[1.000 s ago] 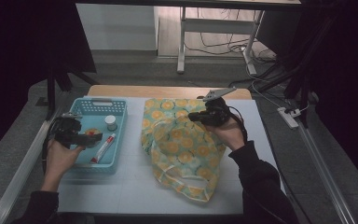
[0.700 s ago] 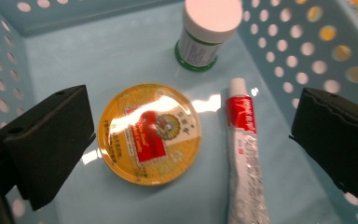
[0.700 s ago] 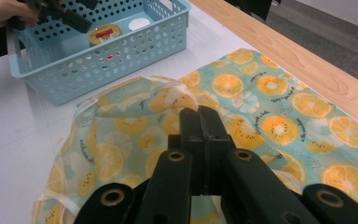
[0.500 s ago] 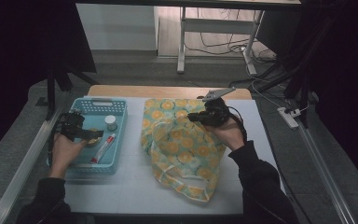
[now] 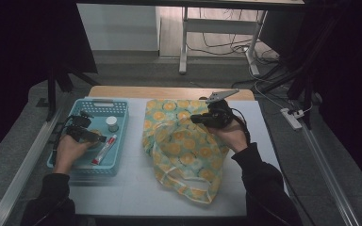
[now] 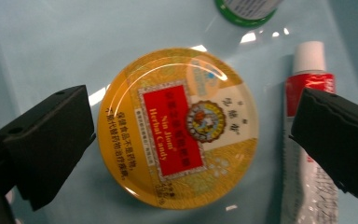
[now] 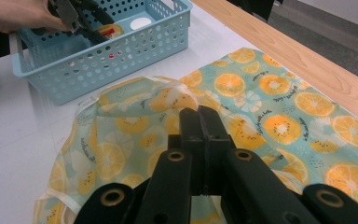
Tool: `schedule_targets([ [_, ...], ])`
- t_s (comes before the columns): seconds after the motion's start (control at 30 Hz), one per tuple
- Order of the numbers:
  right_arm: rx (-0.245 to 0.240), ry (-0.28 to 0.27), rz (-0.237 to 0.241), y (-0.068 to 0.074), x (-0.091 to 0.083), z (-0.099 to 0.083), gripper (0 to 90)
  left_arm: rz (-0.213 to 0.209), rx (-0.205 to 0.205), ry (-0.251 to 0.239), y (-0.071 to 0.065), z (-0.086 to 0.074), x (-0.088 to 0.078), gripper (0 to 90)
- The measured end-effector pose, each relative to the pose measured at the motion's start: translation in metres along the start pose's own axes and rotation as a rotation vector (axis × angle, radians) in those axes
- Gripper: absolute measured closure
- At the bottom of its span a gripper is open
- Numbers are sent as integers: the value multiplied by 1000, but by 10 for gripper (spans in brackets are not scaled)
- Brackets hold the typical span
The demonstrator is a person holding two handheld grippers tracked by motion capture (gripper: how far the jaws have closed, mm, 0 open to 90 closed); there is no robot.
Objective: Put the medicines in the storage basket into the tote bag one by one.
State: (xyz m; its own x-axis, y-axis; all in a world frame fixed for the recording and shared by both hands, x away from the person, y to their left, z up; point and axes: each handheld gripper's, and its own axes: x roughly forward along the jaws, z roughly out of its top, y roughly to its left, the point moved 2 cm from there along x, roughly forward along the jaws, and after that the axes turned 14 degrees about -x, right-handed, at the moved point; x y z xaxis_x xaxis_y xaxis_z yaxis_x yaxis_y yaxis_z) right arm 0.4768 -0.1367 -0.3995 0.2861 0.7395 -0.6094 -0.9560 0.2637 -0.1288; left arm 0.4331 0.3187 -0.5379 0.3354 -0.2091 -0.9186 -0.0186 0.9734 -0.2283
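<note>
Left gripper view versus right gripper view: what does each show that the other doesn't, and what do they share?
The left gripper view alone gives the round yellow candy tin's printed lid, the red-and-white tube beside it, and the left hand-held gripper with open jaws either side of the tin. The right gripper view alone gives the orange-print bag, the wooden table edge, and the right hand-held gripper, jaws shut on the bag's fabric. Both show the blue basket and the tin in it.

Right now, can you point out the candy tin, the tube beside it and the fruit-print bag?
Herbal candy tin (image 6: 182,128): left gripper view, on its red lid label.
Red-and-white tube (image 6: 307,88): left gripper view, on its red shoulder.
Fruit-print bag (image 5: 184,150): high view, on its middle.
</note>
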Motion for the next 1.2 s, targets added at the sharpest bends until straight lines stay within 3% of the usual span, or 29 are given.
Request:
schedule_targets([
  [0.37,3,-4,1,0,0,-2,900,23,2,37,0,0,1,195],
  [0.63,5,-2,1,0,2,-3,900,29,12,56,-1,1,1,207],
  [0.93,10,-4,-5,-1,2,-4,900,-20,2,20,0,5,-10,209],
  [1.07,14,-5,-8,-2,2,-4,900,-38,32,-11,-1,5,-20,210],
  [1.2,12,-7,-13,-2,2,-4,900,-86,63,-47,-3,4,-33,210],
])
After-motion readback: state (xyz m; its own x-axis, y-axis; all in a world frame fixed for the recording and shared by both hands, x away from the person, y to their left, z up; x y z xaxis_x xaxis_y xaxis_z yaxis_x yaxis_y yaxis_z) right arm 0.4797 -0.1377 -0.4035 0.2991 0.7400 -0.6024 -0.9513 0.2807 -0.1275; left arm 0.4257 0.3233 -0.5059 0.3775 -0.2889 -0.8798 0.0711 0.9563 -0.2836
